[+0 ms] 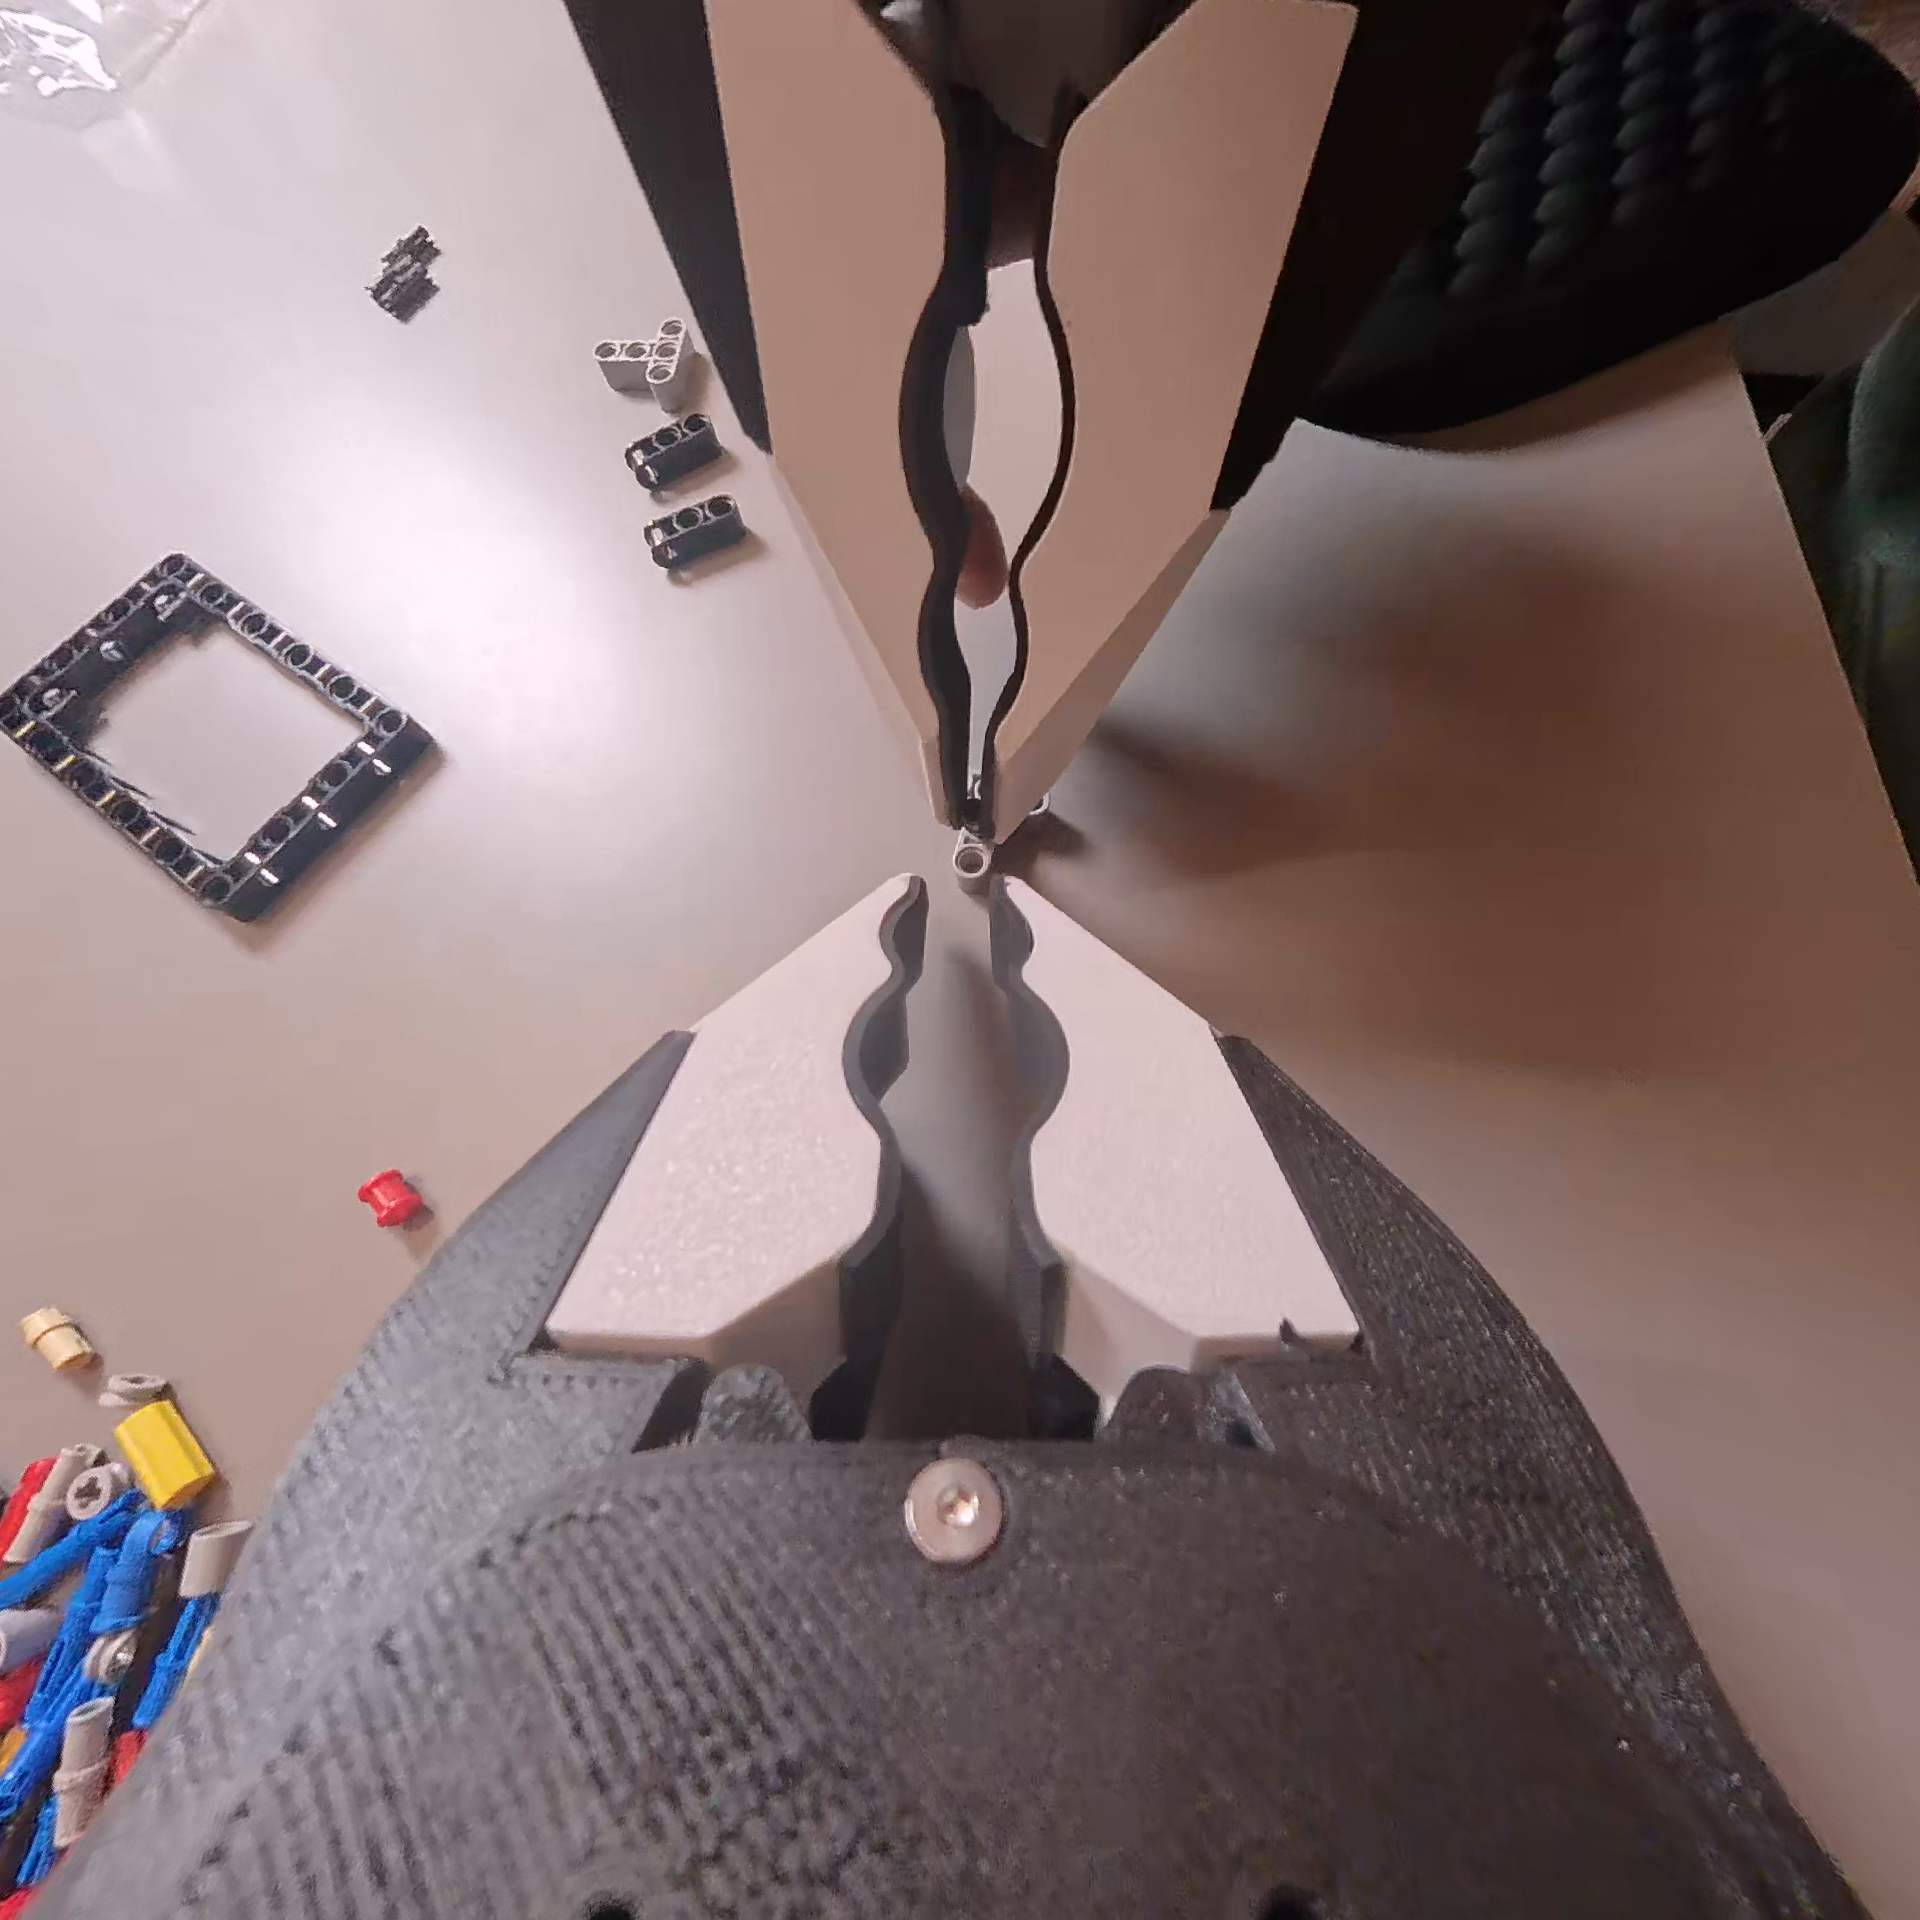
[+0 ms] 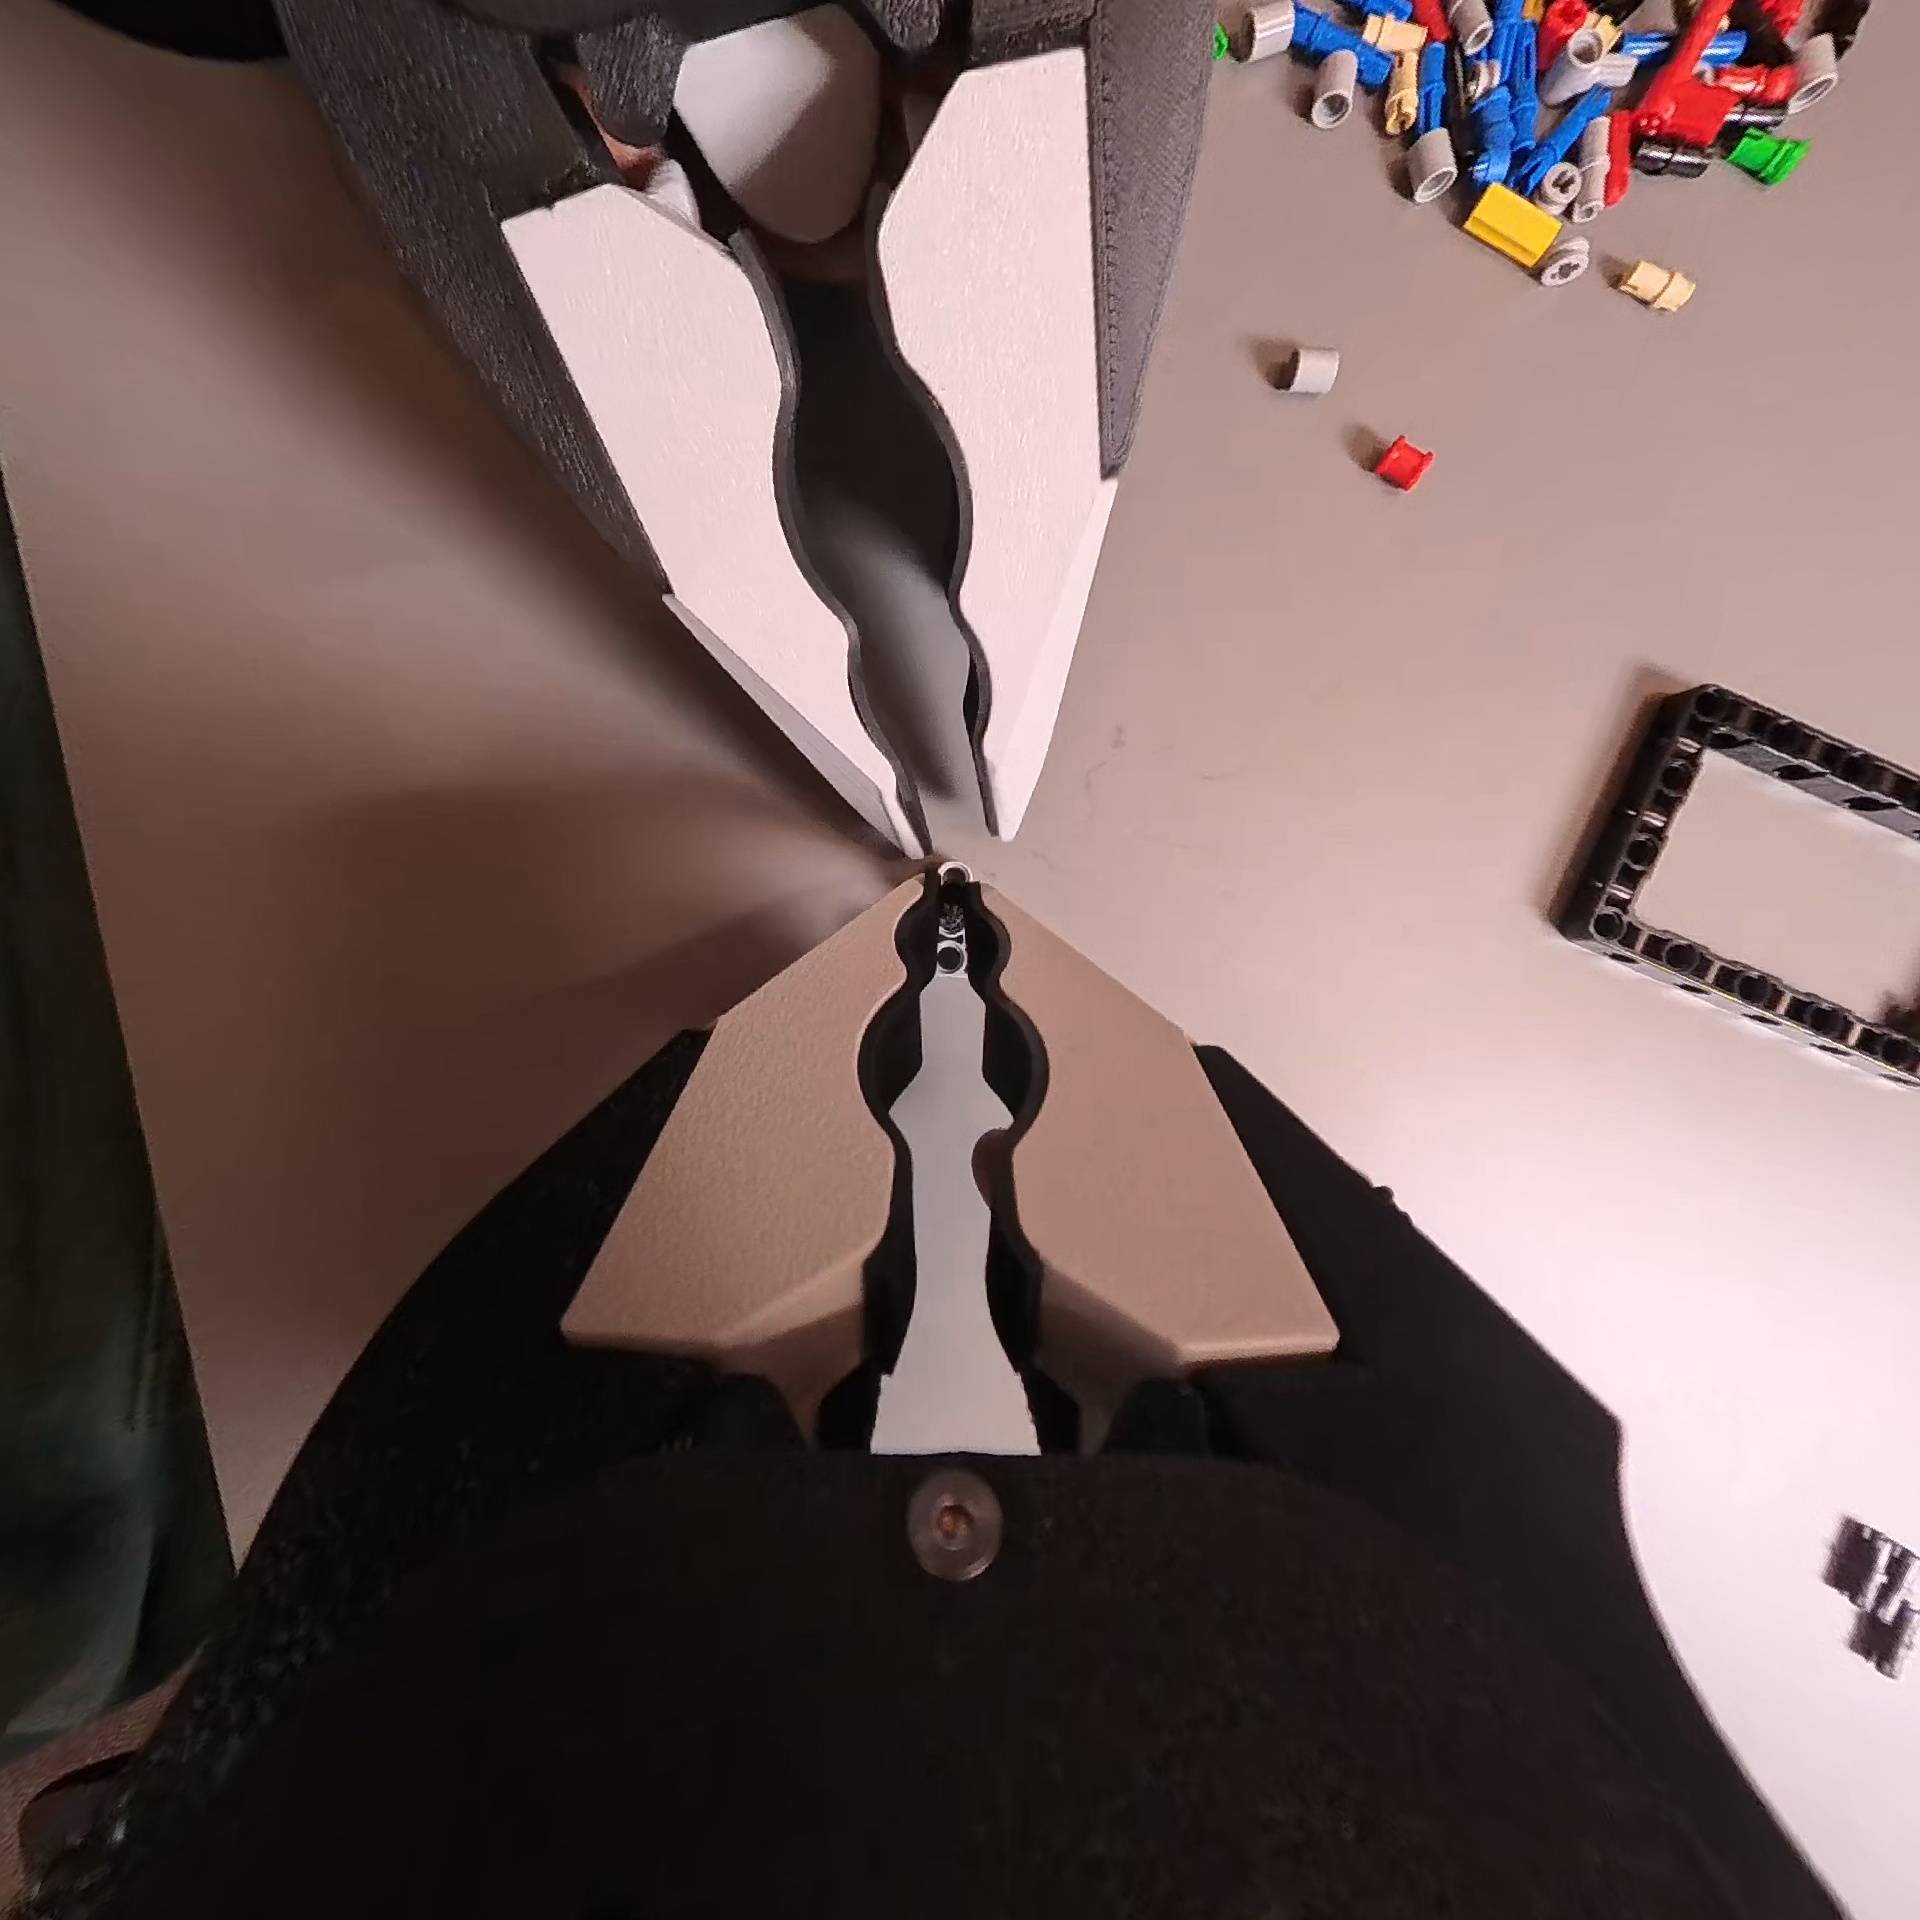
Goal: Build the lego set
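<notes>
My right gripper (image 2: 951,883) is shut on a small grey beam with holes (image 2: 951,951), held just above the beige table. In the left wrist view it comes in from the top (image 1: 971,816), and the beam's end (image 1: 971,858) sticks out of its tips. My left gripper (image 1: 958,885) faces it tip to tip. Its jaws stand a narrow gap apart and hold nothing, and the beam's end sits just beyond them. The left gripper also shows at the top of the right wrist view (image 2: 951,836). A black square frame (image 1: 218,738) lies flat on the table, and it also shows in the right wrist view (image 2: 1766,883).
Two short black beams (image 1: 675,452), a grey angled piece (image 1: 649,364) and black pins (image 1: 405,272) lie beyond the frame. A red bush (image 1: 387,1197) and a pile of mixed small parts (image 2: 1558,104) lie nearer my left gripper. The table edge (image 1: 1829,623) runs close by. My two grippers' fingertips are within a few centimetres of each other. From the left gripper's tips to the red bush (image 1: 387,1197) is close to 11 cm. The right camera catches it too, in the right wrist view (image 2: 1406,461).
</notes>
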`<state>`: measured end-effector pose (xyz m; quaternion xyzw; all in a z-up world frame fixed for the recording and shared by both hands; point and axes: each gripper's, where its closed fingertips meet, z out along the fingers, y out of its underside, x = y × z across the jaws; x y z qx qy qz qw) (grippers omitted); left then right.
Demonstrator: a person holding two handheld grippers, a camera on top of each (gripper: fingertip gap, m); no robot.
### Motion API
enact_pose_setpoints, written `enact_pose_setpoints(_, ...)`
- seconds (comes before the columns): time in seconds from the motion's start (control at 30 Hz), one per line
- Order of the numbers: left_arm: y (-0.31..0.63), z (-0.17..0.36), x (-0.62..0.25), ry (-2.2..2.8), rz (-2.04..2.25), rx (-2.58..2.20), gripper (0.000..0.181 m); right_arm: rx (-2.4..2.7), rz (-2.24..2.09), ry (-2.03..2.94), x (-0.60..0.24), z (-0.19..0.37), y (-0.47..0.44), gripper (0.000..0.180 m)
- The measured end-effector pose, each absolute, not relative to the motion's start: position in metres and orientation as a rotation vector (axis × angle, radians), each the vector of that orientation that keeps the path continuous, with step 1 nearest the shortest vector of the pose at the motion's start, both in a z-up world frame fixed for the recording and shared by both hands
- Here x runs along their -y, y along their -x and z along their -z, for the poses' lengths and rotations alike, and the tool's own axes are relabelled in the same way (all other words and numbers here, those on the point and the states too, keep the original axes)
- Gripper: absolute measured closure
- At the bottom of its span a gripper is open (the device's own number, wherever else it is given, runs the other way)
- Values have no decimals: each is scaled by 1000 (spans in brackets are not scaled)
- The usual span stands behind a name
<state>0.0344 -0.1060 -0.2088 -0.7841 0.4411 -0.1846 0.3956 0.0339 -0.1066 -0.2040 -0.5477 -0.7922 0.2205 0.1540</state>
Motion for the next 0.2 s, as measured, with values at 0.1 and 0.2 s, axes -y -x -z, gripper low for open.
enact_pose_setpoints(0.1, -37, 209, 106, 1974, 462, -1142, 167, 2241, -687, 1553, 108, 203, -35, 178)
enact_pose_setpoints(0.2, -41, 211, 105, 1970, 456, -1170, 165, 2199, -765, 1551, 109, 203, -39, 178)
